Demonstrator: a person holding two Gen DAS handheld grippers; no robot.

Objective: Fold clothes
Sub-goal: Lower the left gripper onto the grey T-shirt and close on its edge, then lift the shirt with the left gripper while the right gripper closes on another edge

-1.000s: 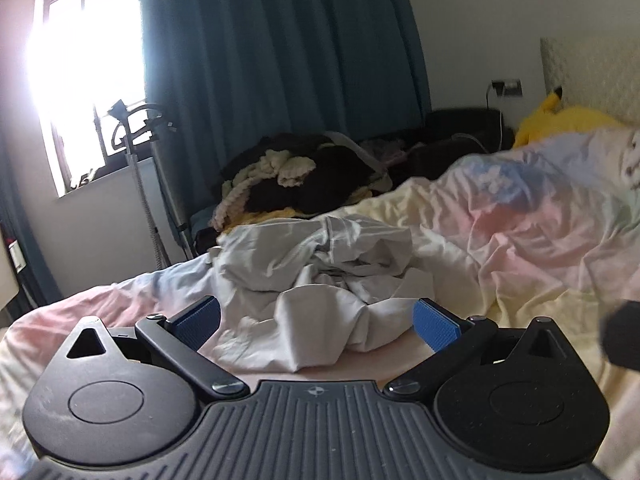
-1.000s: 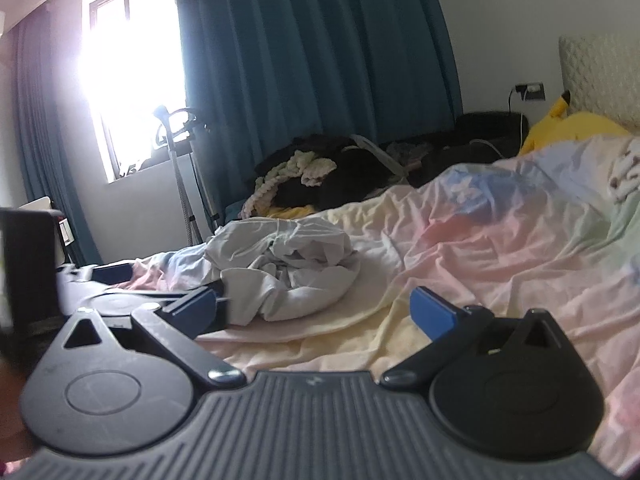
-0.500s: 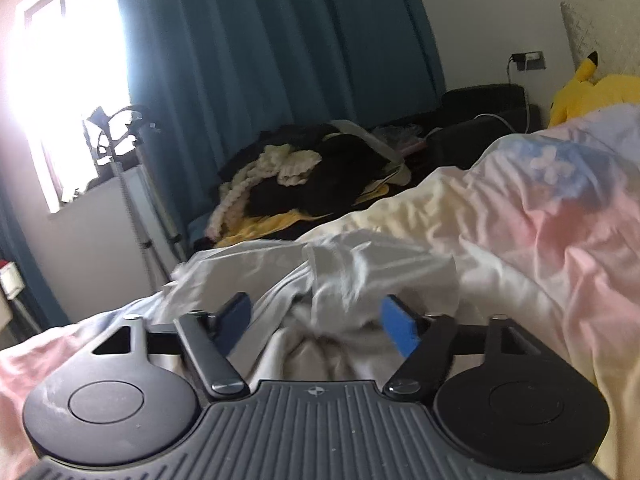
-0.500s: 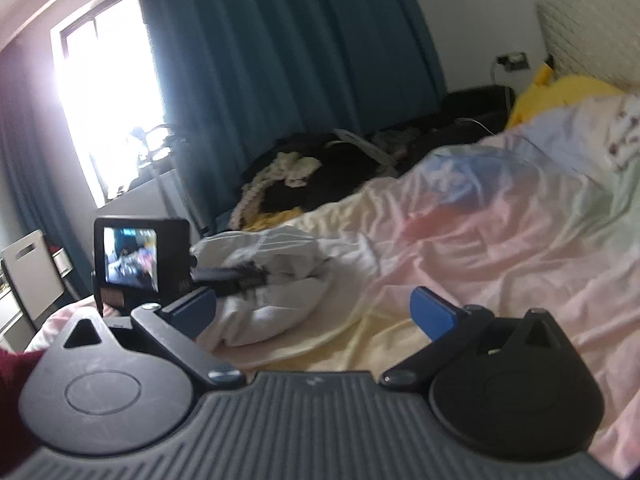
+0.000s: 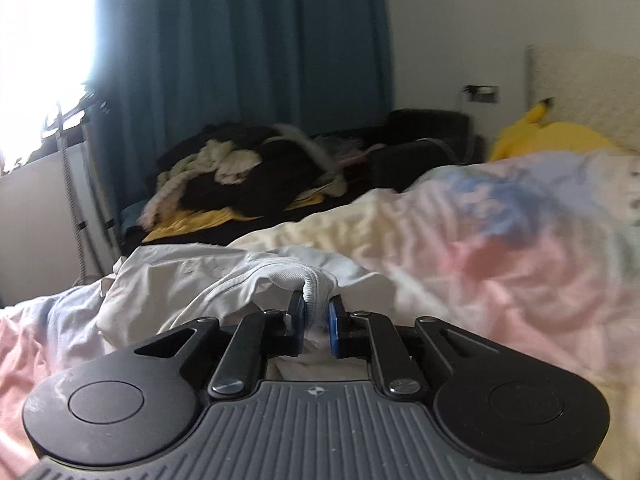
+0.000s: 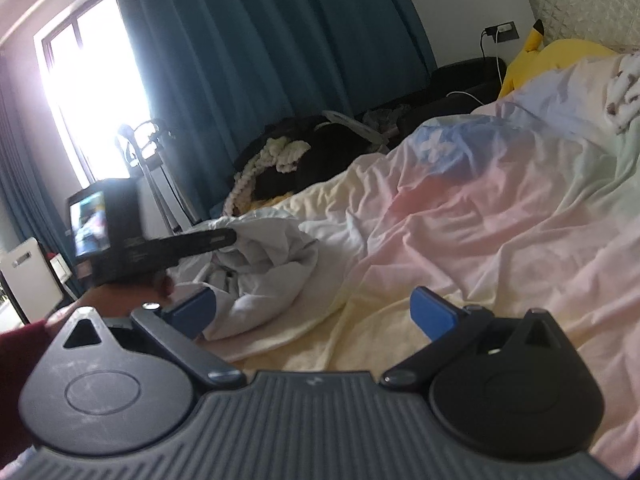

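A crumpled white garment point(image 5: 192, 280) lies on the pastel bedsheet point(image 5: 500, 260). My left gripper point(image 5: 315, 316) has a ribbed edge of that garment between its blue pads point(image 5: 297, 312). Its jaws are closing and pinch the fabric. The right wrist view shows the same white garment point(image 6: 276, 264) with the left gripper point(image 6: 230, 237) reaching into it from the left. My right gripper point(image 6: 312, 312) is open low over the bedsheet point(image 6: 480, 220). Its left pad point(image 6: 192, 312) is just beside the garment's near edge, and nothing is held.
A pile of dark and cream clothes point(image 5: 260, 176) sits behind the bed, before a blue curtain point(image 5: 240, 60). A yellow plush toy point(image 5: 552, 136) lies at the headboard on the right. A metal stand point(image 5: 72, 168) is by the bright window. A dark red sleeve point(image 6: 20, 340) shows at the left.
My left gripper moved forward into the white garment and its jaws went from wide apart to pinching a ribbed edge. The right gripper shifted, rolled a little and stayed open.
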